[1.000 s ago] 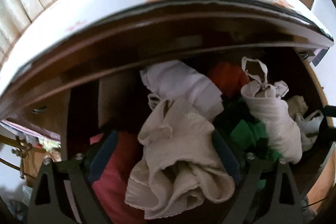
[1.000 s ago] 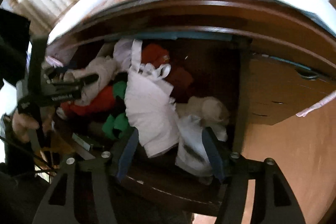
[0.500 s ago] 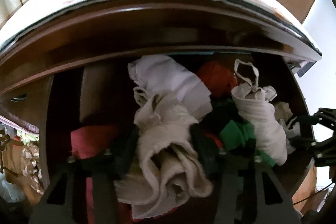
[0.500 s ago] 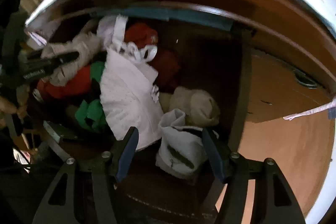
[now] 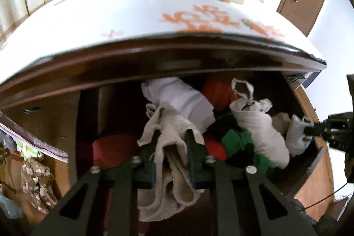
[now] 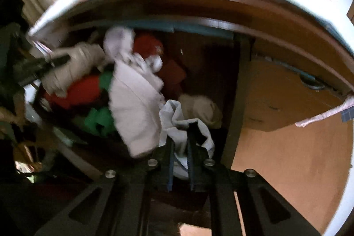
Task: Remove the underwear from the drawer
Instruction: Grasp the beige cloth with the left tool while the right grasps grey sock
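Observation:
The dark wooden drawer (image 5: pixel 88 116) is pulled out and holds a heap of clothes. My left gripper (image 5: pixel 172 138) has its jaws closing on a beige piece of underwear (image 5: pixel 170 169). Its pads pinch a fold of the cloth, and the rest hangs down toward the camera. In the right wrist view my right gripper (image 6: pixel 180 143) is shut on a white piece of underwear (image 6: pixel 179 123) at the drawer's near right corner. Each gripper shows in the other's view: the right gripper (image 5: pixel 314 129) at the drawer's right end, the left gripper (image 6: pixel 55 61) on the beige cloth.
Still in the drawer are a white ribbed garment (image 5: pixel 258 132), a folded white one (image 5: pixel 183 101), and red (image 5: pixel 218 92), green (image 5: pixel 234 141) and cream (image 6: pixel 203 110) pieces. A white top with orange print (image 5: pixel 154 21) overhangs the drawer. A cabinet front (image 6: pixel 276 103) stands to the right.
Both grippers went from wide open to closed, the left on the beige underwear, the right on the white one. The left one has also risen a little with the cloth.

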`<action>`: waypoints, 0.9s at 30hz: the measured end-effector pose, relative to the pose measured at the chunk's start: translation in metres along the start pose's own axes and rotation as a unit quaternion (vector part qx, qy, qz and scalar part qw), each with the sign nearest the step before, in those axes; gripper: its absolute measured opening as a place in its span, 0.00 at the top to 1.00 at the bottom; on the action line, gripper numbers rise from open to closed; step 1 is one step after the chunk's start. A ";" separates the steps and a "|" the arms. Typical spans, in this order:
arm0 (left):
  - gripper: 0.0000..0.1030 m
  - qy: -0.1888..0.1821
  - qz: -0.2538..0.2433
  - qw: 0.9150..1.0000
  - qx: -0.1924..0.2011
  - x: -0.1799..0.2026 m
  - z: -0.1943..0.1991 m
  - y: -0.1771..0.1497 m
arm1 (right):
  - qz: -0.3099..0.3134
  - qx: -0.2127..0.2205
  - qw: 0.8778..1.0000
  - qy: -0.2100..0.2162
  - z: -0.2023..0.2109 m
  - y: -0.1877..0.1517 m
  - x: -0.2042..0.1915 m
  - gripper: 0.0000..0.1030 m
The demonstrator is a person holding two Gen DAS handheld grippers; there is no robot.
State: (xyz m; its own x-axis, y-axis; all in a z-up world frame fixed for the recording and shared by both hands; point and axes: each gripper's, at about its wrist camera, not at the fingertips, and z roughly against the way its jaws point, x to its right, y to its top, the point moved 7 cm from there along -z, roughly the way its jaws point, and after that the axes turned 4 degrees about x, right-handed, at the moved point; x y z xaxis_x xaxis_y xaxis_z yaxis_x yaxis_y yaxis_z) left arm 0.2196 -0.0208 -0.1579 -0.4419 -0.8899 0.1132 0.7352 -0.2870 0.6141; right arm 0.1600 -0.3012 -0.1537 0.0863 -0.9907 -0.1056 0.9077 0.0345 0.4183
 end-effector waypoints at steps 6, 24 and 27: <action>0.87 -0.010 -0.005 0.999 0.048 0.000 0.041 0.022 | -0.031 0.079 0.995 0.059 0.049 0.034 -0.008 0.89; 0.26 0.026 -0.041 0.995 -0.086 0.008 -0.024 -0.016 | -0.033 0.110 0.984 0.134 0.052 0.059 -0.052 0.89; 0.27 0.058 -0.039 0.991 -0.115 -0.002 -0.041 -0.026 | -0.027 0.110 0.983 0.142 0.050 0.064 -0.059 0.89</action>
State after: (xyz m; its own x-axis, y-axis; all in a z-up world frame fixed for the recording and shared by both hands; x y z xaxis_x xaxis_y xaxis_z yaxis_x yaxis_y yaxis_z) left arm 0.2225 -0.0264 -0.2058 -0.4504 -0.8924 -0.0261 0.8048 -0.4185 0.4210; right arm 0.1924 -0.2472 -0.0754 0.1802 -0.9124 -0.3675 0.8055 -0.0775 0.5876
